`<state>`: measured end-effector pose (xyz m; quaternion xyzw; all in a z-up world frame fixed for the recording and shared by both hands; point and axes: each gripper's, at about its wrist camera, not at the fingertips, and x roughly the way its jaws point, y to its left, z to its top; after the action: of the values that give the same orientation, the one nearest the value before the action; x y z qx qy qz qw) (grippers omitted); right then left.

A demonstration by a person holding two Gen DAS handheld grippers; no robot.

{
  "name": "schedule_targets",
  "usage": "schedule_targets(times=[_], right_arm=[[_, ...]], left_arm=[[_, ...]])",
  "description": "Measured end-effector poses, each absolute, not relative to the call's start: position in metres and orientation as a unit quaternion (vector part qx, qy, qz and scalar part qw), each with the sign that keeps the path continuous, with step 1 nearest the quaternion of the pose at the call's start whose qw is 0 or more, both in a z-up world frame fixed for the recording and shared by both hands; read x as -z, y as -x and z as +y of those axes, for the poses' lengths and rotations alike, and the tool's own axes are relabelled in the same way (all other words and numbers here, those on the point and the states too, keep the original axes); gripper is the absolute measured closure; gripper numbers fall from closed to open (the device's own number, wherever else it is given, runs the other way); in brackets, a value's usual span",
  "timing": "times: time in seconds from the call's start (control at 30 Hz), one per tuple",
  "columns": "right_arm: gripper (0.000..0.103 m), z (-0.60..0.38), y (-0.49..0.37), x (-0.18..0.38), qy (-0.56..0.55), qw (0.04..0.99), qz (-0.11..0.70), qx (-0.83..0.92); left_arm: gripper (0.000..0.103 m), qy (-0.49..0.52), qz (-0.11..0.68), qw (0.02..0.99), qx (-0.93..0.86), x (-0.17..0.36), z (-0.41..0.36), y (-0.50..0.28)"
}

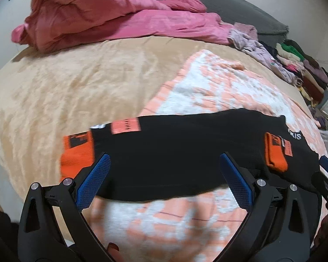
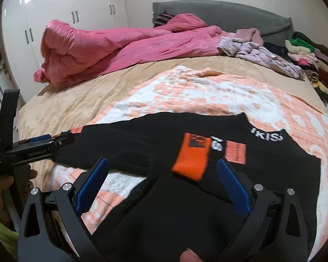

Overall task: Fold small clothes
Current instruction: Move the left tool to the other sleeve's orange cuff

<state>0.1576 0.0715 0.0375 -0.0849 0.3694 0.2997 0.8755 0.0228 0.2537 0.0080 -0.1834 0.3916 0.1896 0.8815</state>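
1. Shirt (image 1: 185,150), black with orange cuffs, lies across the peach-and-white blanket (image 1: 207,87); its lettering is partly cut off.
2. Left gripper (image 1: 164,181) has jaws spread, empty.
3. Right gripper (image 2: 161,179) likewise has jaws spread (motion blur softens edges).

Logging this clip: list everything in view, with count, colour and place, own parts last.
black garment: one, black with orange cuffs, spread on the towel
towel: one, peach and white, on the bedcover
bedcover: one, beige, over the bed
quilt: one, pink, bunched at the far side
clothes pile: mixed colours, far right
headboard: one, grey
wardrobe: white, rear left
left gripper: black, blue pads, jaws open over the garment
right gripper: same, jaws open
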Motion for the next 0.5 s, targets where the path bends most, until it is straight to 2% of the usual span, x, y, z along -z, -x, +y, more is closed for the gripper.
schedule_targets(times=[0.5], right_arm=[[0.005,0.128,-0.146,-0.030,0.134,0.854,0.366,-0.344]], left_arm=[[0.010,0.235,0.395,0.856,-0.237,0.010,0.306,0.026]])
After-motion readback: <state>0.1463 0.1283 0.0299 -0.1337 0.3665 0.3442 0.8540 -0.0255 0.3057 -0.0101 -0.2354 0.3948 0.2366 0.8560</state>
